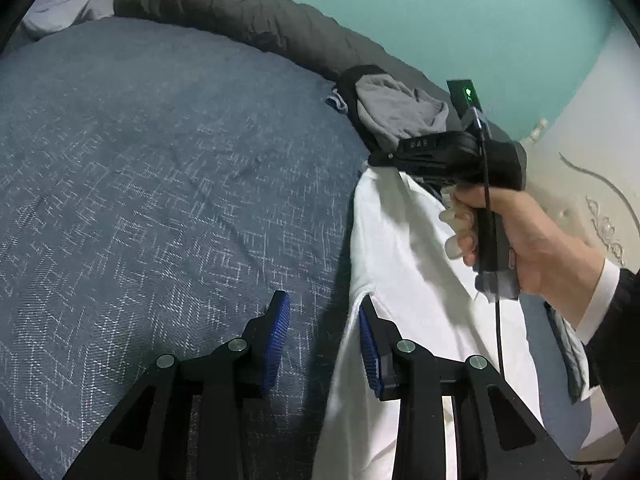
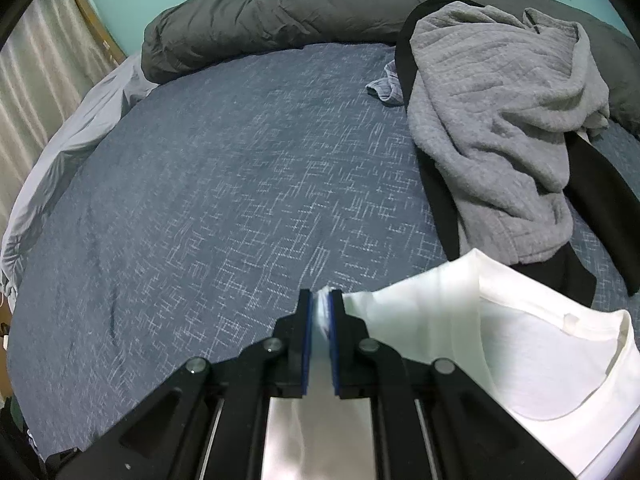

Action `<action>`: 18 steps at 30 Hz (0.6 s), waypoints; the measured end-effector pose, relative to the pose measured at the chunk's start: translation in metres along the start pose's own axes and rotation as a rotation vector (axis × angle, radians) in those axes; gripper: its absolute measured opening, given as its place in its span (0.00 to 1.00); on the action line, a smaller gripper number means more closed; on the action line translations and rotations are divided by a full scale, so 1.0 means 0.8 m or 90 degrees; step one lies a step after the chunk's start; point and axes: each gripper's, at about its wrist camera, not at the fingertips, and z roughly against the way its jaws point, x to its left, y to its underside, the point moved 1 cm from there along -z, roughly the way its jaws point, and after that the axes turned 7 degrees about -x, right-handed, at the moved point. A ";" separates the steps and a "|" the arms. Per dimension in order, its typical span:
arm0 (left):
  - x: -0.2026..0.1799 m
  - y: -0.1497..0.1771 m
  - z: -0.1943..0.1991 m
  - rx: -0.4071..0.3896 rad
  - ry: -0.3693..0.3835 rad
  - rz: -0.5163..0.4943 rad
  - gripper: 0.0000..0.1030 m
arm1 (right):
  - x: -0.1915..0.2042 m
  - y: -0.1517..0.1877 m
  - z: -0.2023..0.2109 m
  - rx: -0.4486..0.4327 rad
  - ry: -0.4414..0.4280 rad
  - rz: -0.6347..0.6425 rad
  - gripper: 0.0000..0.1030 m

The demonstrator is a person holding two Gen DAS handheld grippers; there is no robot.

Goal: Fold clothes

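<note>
A blue-patterned bed (image 2: 224, 184) stands against a teal wall (image 1: 460, 12), with a pale curtain (image 2: 36, 92) beside it.

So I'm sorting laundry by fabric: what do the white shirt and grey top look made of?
White shirt: thin, smooth jersey, probably cotton; light shows through its folds. Grey top: thick, matte, ribbed or quilted knit, fleece-like; the fibre can't be told.

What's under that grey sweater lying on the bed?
A black garment shows beneath the grey sweater, with a bluish cloth at its edge; whatever lies further under is covered.
</note>
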 end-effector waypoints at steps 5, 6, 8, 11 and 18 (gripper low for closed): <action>0.011 -0.005 0.005 -0.003 -0.001 0.029 0.35 | 0.001 0.002 -0.003 0.001 0.003 0.004 0.07; 0.012 -0.007 0.007 -0.005 0.000 0.033 0.35 | 0.001 0.002 -0.003 0.001 0.003 0.005 0.07; 0.013 -0.008 0.006 -0.005 0.007 0.040 0.36 | 0.002 0.002 -0.004 0.002 0.002 0.004 0.07; 0.009 -0.002 -0.009 0.026 0.029 0.036 0.47 | 0.002 0.003 -0.004 0.001 0.000 0.003 0.07; 0.004 0.011 -0.031 0.039 0.003 -0.012 0.41 | 0.002 0.000 -0.003 0.001 -0.003 0.008 0.07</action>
